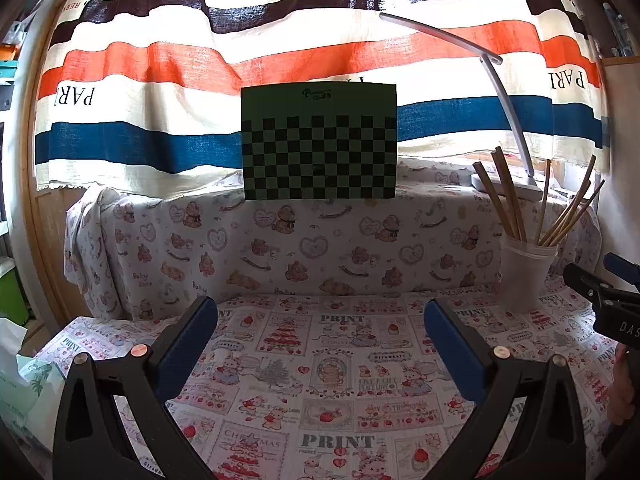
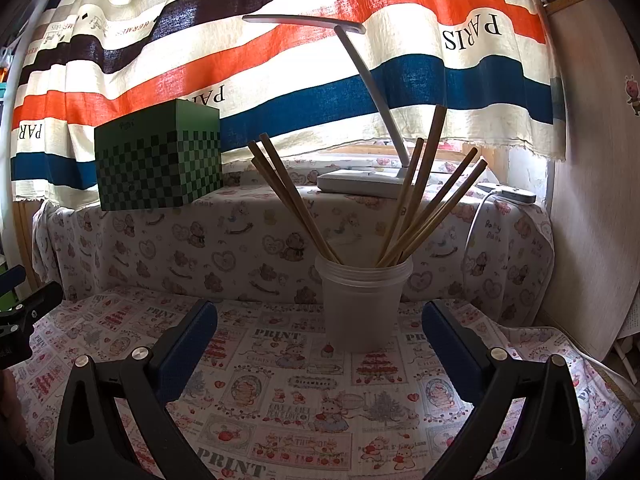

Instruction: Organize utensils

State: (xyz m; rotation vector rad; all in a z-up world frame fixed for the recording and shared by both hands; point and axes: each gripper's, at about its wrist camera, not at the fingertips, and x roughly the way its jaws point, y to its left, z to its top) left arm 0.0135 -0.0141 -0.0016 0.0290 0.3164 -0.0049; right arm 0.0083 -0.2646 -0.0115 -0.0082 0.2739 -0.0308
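The right gripper (image 2: 320,344) hangs over the printed tablecloth (image 2: 304,392) with its black jaws spread wide and nothing between the blue pads (image 2: 188,350). Just ahead of it, toward the surface's back edge, stands a translucent plastic cup (image 2: 362,304), round and slightly tapered, with ridged rings under its rim. It holds a fan of slim wooden chopsticks (image 2: 416,204), square-ended and leaning out to both sides. The left gripper (image 1: 320,348) is likewise spread and empty above the cloth, with the cup (image 1: 524,276) off at the surface's right back corner. Behind, a raised ledge draped in bear-print fabric (image 2: 224,240) carries a green checkered box (image 2: 160,164) and a white desk lamp (image 2: 360,180). A striped curtain (image 2: 280,64) hangs behind.
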